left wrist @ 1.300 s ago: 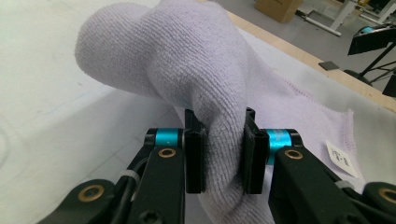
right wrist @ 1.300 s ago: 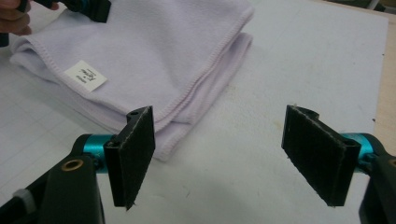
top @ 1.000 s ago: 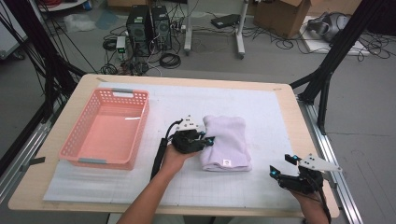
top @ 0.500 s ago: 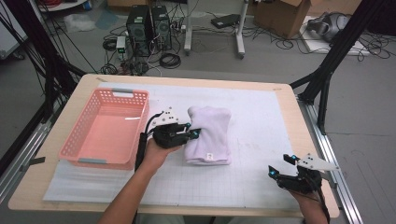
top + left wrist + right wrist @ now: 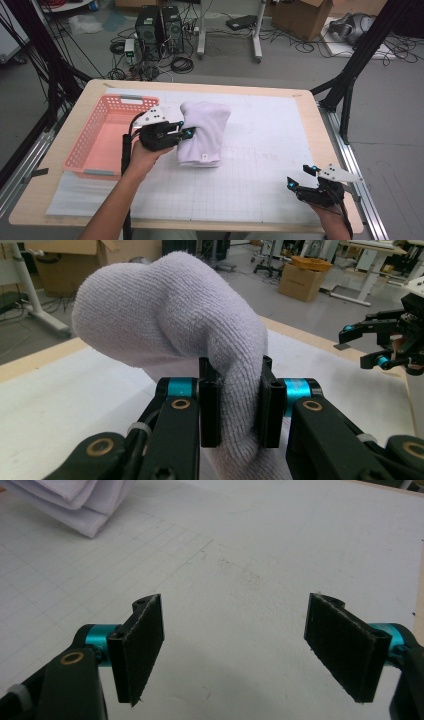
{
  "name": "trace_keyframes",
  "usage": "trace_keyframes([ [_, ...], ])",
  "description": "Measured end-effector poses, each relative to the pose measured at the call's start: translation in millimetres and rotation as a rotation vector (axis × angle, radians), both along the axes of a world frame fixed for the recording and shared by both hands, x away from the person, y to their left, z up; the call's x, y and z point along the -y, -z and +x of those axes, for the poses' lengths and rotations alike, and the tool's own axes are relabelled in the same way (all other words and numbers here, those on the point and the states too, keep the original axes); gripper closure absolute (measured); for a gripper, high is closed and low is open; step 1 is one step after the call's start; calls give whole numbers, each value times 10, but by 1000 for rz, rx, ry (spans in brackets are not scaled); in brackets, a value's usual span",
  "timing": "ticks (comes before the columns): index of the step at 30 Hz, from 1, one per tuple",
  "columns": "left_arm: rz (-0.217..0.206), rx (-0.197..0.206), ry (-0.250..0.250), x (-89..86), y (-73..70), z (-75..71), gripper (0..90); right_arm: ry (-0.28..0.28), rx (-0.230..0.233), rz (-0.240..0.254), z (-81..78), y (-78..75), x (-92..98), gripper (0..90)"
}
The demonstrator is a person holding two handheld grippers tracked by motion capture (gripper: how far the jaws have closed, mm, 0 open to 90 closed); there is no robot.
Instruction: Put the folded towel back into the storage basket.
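Currently left claw clamped on towel, lifted beside basket, right claw wide open, empty, over desk.

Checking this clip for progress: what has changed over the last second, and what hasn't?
The left gripper, shut on the folded towel, has carried it leftward toward the pink basket and lifted it; the towel's upper part now stands up off the mat. The grip has not changed. The right gripper stayed open at the mat's near right corner, and the basket kept its place.
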State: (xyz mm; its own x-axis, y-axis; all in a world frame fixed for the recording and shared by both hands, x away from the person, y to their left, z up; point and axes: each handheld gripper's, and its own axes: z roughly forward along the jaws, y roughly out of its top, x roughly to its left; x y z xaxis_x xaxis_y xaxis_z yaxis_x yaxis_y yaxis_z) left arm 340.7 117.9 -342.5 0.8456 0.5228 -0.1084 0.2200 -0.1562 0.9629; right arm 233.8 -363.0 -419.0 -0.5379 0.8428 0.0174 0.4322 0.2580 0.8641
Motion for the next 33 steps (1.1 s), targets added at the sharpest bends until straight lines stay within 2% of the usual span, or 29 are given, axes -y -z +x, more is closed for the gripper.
trace_keyframes([
  [7, -18, 35, -17, -292, -156, -29, 763, -3, 10, -1, 6, -8, -1, 228],
  [9, -23, 40, -21, -328, -176, -34, 763, 0, 10, 1, 9, -11, -2, 228],
  [10, -31, 49, -19, -404, -213, -42, 763, 1, 8, 4, 8, -13, -6, 228],
  [13, -34, 51, -24, -474, -248, -47, 763, -3, 10, 10, 9, -13, -11, 228],
  [20, -49, 56, -34, -764, -381, -60, 763, 1, 7, 13, 13, -9, -9, 228],
  [21, -55, 57, -40, -854, -415, -62, 763, 3, 4, 13, 12, -9, -12, 228],
  [27, -65, 61, -56, -1062, -492, -62, 763, 8, 8, 24, 18, -24, -9, 228],
  [33, -74, 89, -68, -1298, -599, -99, 763, 7, 9, 24, 24, -24, -12, 227],
])
